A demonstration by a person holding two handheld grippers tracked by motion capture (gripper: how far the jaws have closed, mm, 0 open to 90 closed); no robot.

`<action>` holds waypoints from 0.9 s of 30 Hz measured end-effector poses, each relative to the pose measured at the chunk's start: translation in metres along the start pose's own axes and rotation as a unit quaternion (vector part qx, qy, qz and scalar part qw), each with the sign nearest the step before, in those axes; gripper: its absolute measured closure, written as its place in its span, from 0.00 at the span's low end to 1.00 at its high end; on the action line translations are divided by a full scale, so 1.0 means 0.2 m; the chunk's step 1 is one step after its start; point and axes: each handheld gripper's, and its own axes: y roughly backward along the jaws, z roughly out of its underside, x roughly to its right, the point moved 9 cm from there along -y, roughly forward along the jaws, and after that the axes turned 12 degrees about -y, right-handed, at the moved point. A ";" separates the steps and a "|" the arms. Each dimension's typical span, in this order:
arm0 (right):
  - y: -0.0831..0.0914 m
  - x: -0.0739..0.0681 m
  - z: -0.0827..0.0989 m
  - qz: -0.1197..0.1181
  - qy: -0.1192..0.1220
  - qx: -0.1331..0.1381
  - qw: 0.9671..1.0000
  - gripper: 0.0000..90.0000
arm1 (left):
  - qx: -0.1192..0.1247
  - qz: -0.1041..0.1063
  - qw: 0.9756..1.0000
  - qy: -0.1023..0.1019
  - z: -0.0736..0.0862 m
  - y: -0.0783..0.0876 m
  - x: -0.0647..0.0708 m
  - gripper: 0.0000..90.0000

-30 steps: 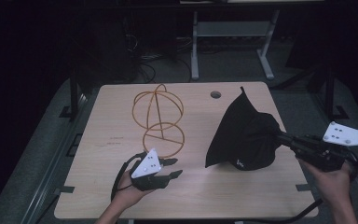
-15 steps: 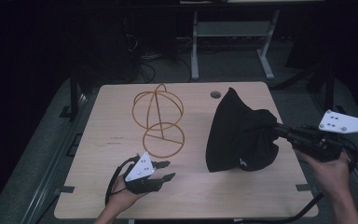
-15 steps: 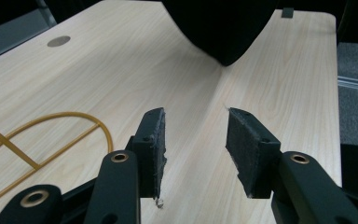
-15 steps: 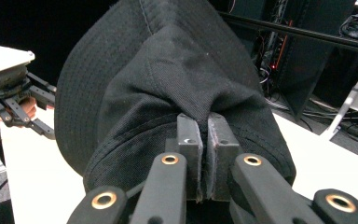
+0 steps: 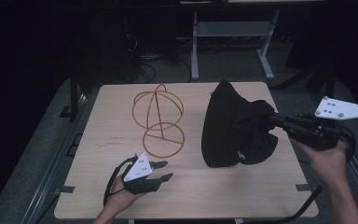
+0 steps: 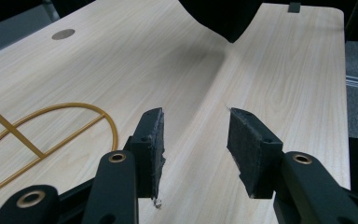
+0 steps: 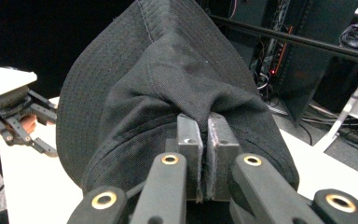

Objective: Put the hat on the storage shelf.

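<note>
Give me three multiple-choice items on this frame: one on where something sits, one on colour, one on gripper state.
1. Where does the wire hat stand sit relative to the black hat in the high view?
A. To its left, on the table
B. To its right
C. Under it

2. What colour is the wire hat stand?
A. Silver
B. Orange-gold
C. Blue

3. What is the right gripper doing?
A. Open over the table
B. Shut on the wire hat stand
C. Shut on the black hat's fabric

Key:
1. A, the stand is on the table left of the hat, apart from it.
2. B, its rings and rods look orange-gold.
3. C, the right gripper view shows the pads pinched together on a fold of black cloth, while the left gripper has nothing between its open jaws.
</note>
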 end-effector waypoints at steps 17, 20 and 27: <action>-0.14 -0.06 -0.17 -0.014 0.006 0.002 1.000 0.95 | -0.009 -0.008 1.000 0.000 0.03 -0.01 -0.01 0.59; -0.16 -0.07 -0.19 -0.017 0.005 0.003 1.000 0.95 | -0.011 -0.007 1.000 -0.003 0.04 -0.01 -0.01 0.58; -0.23 -0.08 -0.23 -0.026 0.005 0.003 1.000 0.95 | -0.013 -0.005 1.000 0.000 0.05 -0.01 -0.01 0.58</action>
